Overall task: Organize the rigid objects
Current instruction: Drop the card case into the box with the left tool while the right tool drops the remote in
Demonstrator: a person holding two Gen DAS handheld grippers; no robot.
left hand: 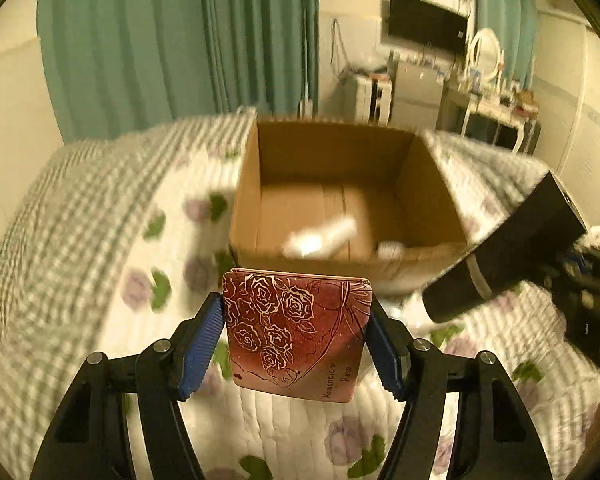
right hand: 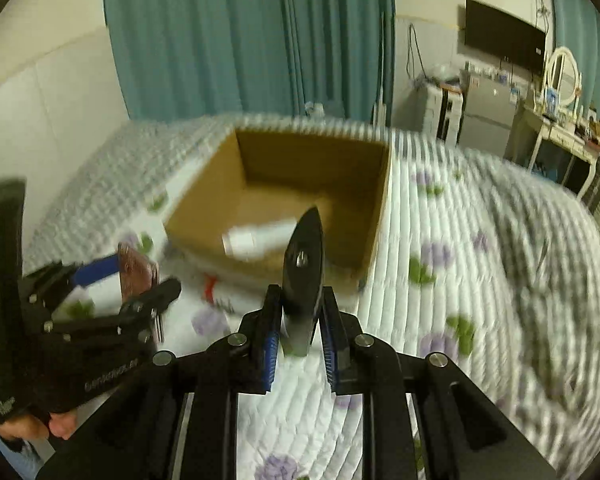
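My left gripper (left hand: 296, 336) is shut on a flat red tin with rose drawings (left hand: 296, 332), held above the quilt just in front of an open cardboard box (left hand: 248, 184). A white bottle (left hand: 320, 238) lies inside the box. My right gripper (right hand: 298, 332) is shut on a slim black object (right hand: 302, 268) that points toward the box (right hand: 376, 208); this object shows at the right of the left wrist view (left hand: 504, 248). The left gripper with the red tin (right hand: 134, 268) shows at the left of the right wrist view.
The box stands on a bed with a white floral quilt (left hand: 100, 280). Teal curtains (left hand: 160, 40) hang behind. A small fridge (left hand: 416, 92), a dressing table with a mirror (left hand: 488, 80) and a wall TV (left hand: 424, 22) stand at the back right. A small white item (left hand: 390, 248) lies in the box corner.
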